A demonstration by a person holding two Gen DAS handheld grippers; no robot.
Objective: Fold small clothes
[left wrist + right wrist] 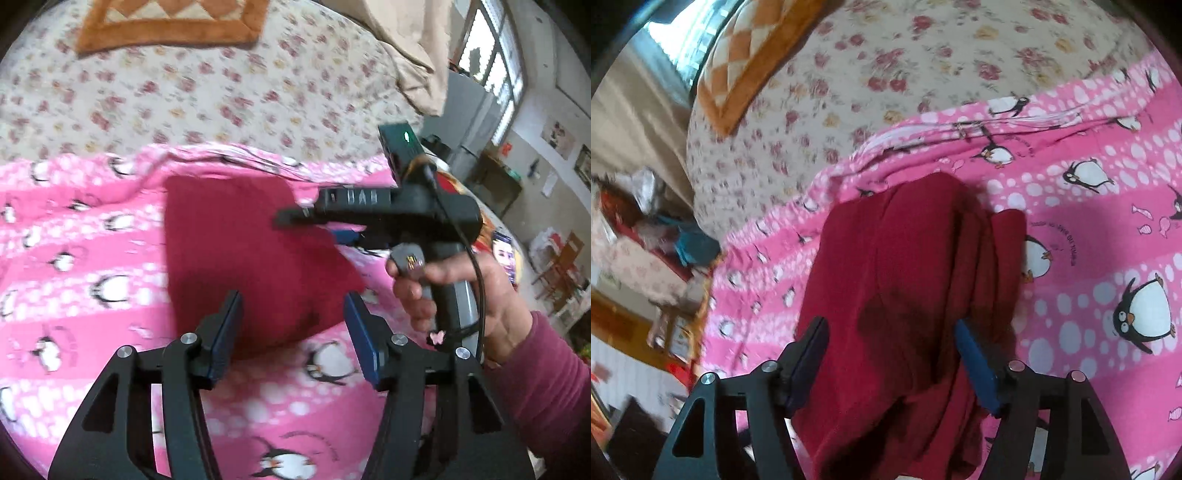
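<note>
A dark red garment (pixel 240 240) lies folded on a pink penguin blanket (pixel 74 258). In the left wrist view my left gripper (pixel 295 332) is open just above the garment's near edge, and its blue pads (pixel 229 332) touch nothing. My right gripper (pixel 291 219) comes in from the right over the garment's far side, held by a hand (pixel 461 295) in a maroon sleeve. In the right wrist view the red garment (pixel 905 258) runs lengthwise in layered folds beneath my right gripper (pixel 894 362). That gripper is open, its pads apart on either side of the cloth.
The pink blanket (pixel 1108 240) covers a floral bedspread (pixel 184 92). An orange patterned cushion (pixel 166 26) lies at the far end and beige fabric (pixel 406 48) hangs at the back right. Beyond the bed edge are cluttered furniture (pixel 554 277) and a window (pixel 491 55).
</note>
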